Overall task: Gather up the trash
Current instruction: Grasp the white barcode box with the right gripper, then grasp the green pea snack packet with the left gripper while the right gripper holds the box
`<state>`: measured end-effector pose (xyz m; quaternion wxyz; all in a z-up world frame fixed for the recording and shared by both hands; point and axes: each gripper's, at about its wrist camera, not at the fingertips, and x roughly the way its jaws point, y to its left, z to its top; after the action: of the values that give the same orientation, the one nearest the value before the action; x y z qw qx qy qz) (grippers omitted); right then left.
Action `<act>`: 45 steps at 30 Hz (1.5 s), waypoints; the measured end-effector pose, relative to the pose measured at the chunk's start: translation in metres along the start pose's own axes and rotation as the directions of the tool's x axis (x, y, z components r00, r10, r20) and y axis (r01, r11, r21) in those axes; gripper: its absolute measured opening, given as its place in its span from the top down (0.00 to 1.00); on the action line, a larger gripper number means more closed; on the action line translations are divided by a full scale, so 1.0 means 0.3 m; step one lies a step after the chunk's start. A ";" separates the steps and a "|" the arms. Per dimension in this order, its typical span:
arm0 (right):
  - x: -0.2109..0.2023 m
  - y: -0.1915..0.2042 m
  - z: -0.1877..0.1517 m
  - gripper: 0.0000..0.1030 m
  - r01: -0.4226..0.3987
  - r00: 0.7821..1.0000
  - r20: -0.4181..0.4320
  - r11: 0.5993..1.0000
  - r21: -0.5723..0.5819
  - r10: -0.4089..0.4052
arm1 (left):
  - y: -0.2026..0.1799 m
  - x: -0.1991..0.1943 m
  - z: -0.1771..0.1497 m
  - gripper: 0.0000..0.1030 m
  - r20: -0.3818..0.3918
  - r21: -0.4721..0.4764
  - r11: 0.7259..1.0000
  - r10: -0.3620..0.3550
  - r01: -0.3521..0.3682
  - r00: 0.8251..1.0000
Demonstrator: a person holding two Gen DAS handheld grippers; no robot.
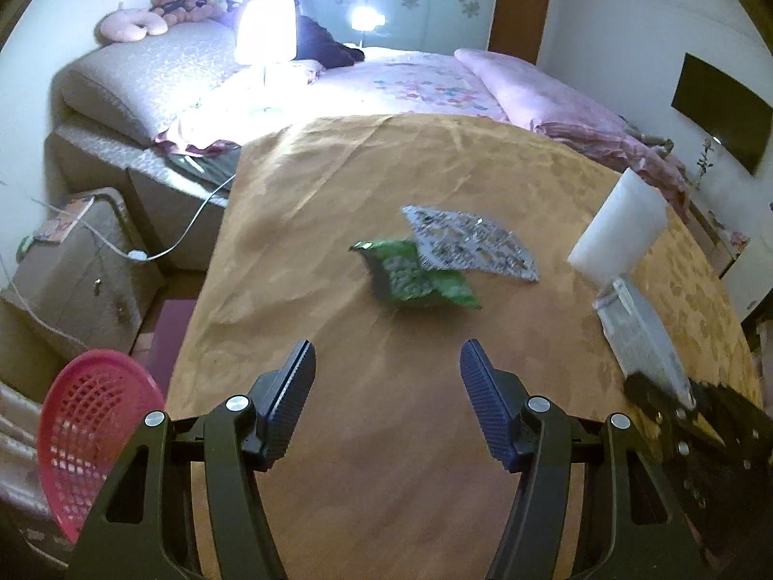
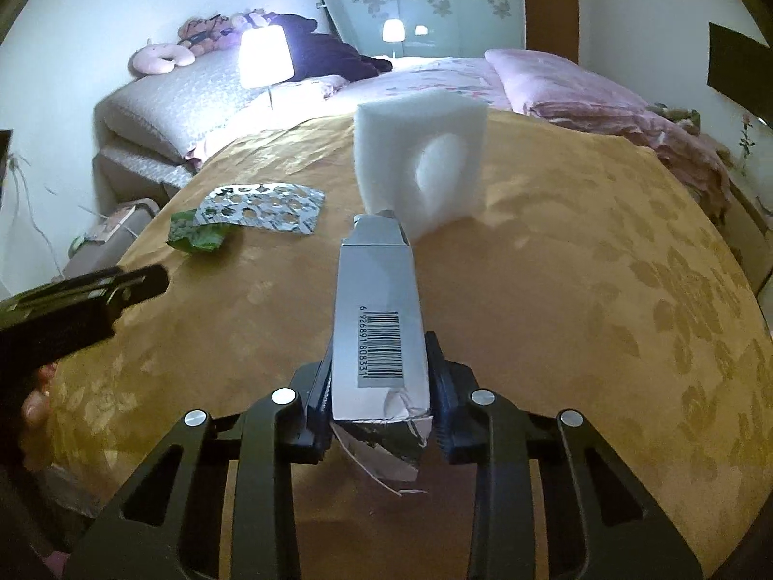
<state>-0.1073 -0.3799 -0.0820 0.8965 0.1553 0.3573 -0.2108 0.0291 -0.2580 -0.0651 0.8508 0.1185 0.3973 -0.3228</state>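
Note:
On the golden tablecloth (image 1: 314,183) a green snack wrapper (image 1: 410,280) lies partly under a silver perforated foil sheet (image 1: 473,241). My left gripper (image 1: 386,353) hovers just short of them, open, with nothing between its fingers. At the right, my right gripper (image 2: 381,367) is shut on the near end of a long silver carton (image 2: 377,299) with a barcode. The carton's torn end sticks out behind the pads, and its far end points at a white foam block (image 2: 415,159) standing upright. The wrapper (image 2: 198,237) and foil sheet (image 2: 265,208) lie to the carton's left.
A pink mesh basket (image 1: 92,435) sits below the table's left edge, with a cardboard box (image 1: 72,266) and a cable behind it. A bed (image 1: 410,77) with pink bedding and a lit lamp (image 1: 265,29) stands beyond the table's far edge.

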 end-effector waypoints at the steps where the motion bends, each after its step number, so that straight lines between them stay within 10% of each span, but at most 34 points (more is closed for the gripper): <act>1: -0.002 -0.005 -0.002 0.70 -0.001 1.000 0.002 1.000 0.000 0.001 | -0.009 0.006 0.005 0.42 0.005 0.006 1.000 -0.002 0.002 1.000; 19: -0.017 -0.029 -0.018 0.70 -0.030 0.999 0.021 0.999 0.011 0.030 | -0.064 0.151 0.117 0.36 -0.009 0.055 0.998 0.030 -0.029 1.000; 27: -0.022 -0.027 -0.020 0.70 -0.033 0.999 0.022 0.999 0.013 0.032 | -0.050 0.148 0.105 0.57 -0.011 0.095 0.995 0.035 -0.034 0.999; 45: -0.041 0.001 -0.037 0.70 -0.026 1.000 0.018 1.000 0.005 0.025 | -0.005 -0.048 -0.109 0.57 -0.015 0.161 0.987 0.023 -0.020 1.000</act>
<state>-0.1215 -0.3716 -0.0810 0.9018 0.1603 0.3469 -0.2016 0.0017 -0.2378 -0.0755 0.8386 0.1936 0.3760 -0.3433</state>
